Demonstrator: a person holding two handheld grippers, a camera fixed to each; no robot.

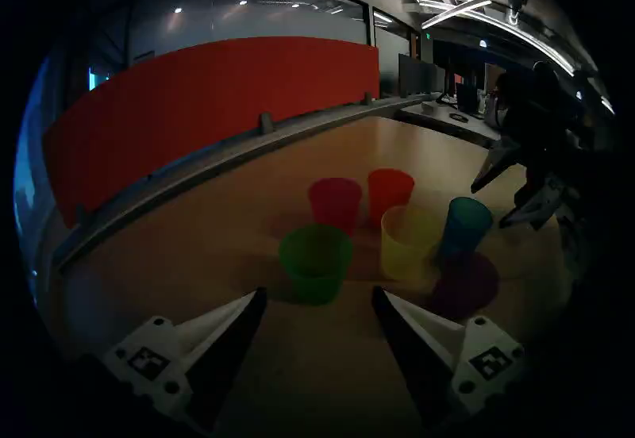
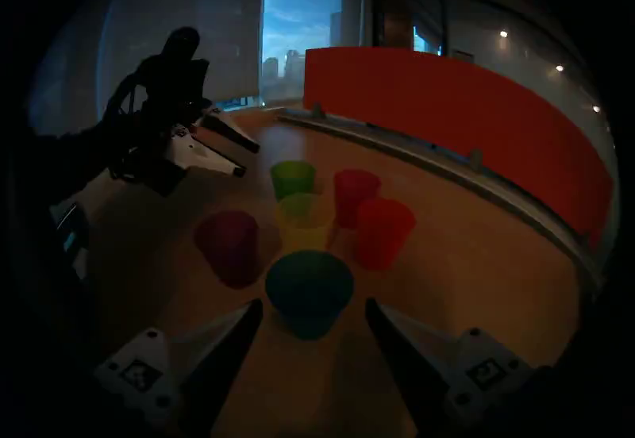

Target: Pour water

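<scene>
We are holding the left tool [image 1: 317, 290] wide and empty near the green cup [image 1: 316, 259], the right tool [image 2: 312, 303] likewise near the teal cup [image 2: 309, 286] on the surface [image 1: 214, 236]; they seem light, squashable plastic, favouring gentle mid-wall grips.

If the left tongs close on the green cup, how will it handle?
The green cup looks like thin translucent plastic, so it is probably light and apt to flex under a hard squeeze. It tapers to a narrower base, so a push near the rim might tip it. Whether it holds water cannot be told.
</scene>
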